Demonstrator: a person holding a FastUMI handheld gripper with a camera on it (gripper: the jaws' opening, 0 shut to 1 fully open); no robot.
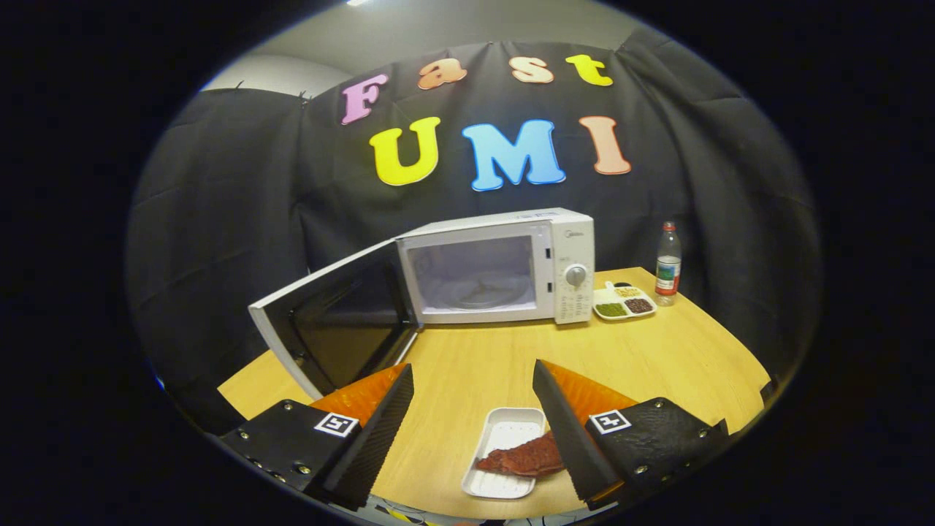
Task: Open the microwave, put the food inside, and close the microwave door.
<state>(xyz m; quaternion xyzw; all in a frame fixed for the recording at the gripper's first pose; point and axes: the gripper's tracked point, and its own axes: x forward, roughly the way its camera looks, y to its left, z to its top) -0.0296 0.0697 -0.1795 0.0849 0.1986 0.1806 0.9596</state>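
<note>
Between the spread fingertips of the gripper (473,380), gripping nothing: shallow white rectangular plastic tray (505,453) on the yellow wooden table (679,358), carrying a reddish-brown slab of meat-like food (524,460) that lies across the near end and partly under the right finger. Beyond, white microwave (504,267) with door (332,325) swung wide, cavity and turntable bare. Probably light, thin-walled and a bit flexible, so liable to tip if pinched off-centre; food likely soft and slick, free to slide. Best taken by the tray's long rim, kept level. Farther back: a compartmented white dish of beans (624,301) and a clear plastic bottle (668,264).
</note>
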